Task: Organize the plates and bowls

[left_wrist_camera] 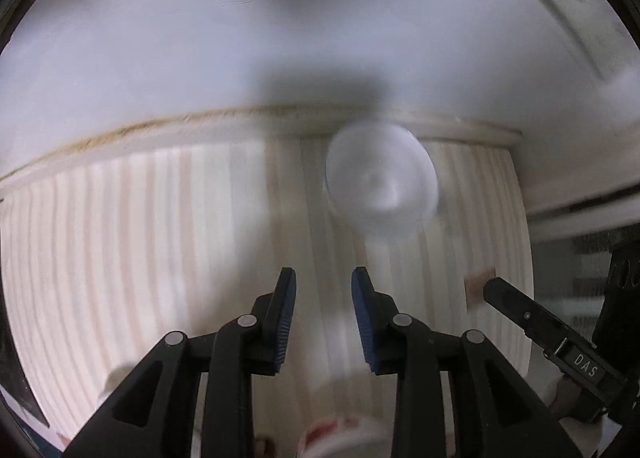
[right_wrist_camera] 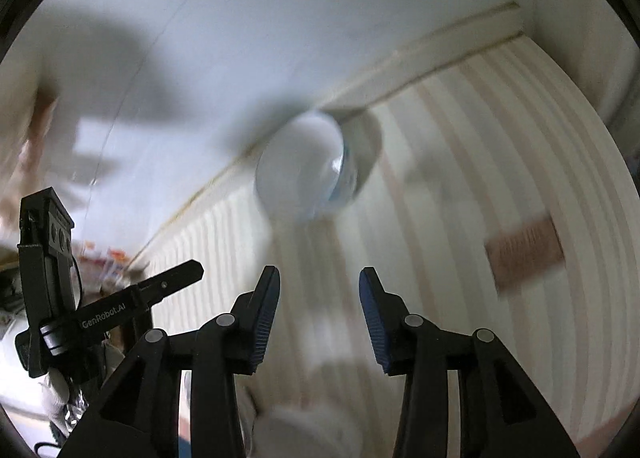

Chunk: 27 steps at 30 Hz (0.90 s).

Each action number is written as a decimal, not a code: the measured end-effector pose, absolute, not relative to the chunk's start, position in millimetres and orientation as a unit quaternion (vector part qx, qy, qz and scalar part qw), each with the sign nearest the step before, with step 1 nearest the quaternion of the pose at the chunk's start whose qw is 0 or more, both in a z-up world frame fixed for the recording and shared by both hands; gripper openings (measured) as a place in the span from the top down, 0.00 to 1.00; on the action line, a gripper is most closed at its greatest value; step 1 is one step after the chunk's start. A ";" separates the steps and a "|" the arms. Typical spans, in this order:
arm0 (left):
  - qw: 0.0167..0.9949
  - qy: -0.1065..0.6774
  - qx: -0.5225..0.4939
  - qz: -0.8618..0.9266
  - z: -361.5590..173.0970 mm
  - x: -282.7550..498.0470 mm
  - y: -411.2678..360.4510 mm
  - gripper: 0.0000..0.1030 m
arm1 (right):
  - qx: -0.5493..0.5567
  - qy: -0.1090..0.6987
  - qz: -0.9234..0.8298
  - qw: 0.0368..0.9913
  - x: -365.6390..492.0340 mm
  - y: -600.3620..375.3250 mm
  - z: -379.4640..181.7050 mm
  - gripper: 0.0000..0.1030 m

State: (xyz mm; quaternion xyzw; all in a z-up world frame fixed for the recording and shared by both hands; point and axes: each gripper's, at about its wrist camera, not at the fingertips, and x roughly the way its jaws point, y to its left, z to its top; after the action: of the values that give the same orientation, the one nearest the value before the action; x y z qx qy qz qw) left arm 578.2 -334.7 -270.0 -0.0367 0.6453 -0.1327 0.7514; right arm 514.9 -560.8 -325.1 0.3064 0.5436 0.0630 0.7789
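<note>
Both the left gripper (left_wrist_camera: 324, 278) and right gripper (right_wrist_camera: 319, 278) stand parted, holding nothing, above the striped surface (left_wrist_camera: 160, 218). A white bowl (left_wrist_camera: 380, 178) sits far, near the wall. Readable writing: "DAS", "GenRobot.AI".

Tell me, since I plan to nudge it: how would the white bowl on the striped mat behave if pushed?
The white bowl looks smooth and round, so it would probably slide rather than tip. It seems rigid and possibly breakable. The striped mat may add slight friction.
</note>
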 end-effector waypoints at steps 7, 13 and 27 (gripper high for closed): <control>0.731 0.670 -0.020 -0.130 -321.9 625.0 -358.4 0.74 | 0.304 0.556 0.051 0.772 597.0 -569.7 -362.8 0.57; 0.736 0.663 -0.003 -0.136 -346.4 640.5 -373.0 0.83 | 0.257 0.595 0.052 0.760 634.9 -552.2 -392.7 0.82; 0.750 0.647 0.003 -0.139 -330.7 606.1 -368.3 0.84 | 0.220 0.604 0.049 0.765 630.1 -533.6 -385.8 0.89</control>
State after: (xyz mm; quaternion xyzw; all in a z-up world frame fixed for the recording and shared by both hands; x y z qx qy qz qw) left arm 606.1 -368.3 -330.7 0.0032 0.6467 -0.1393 0.7499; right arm 630.1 -533.6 -385.8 0.2197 0.6039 0.0490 0.7646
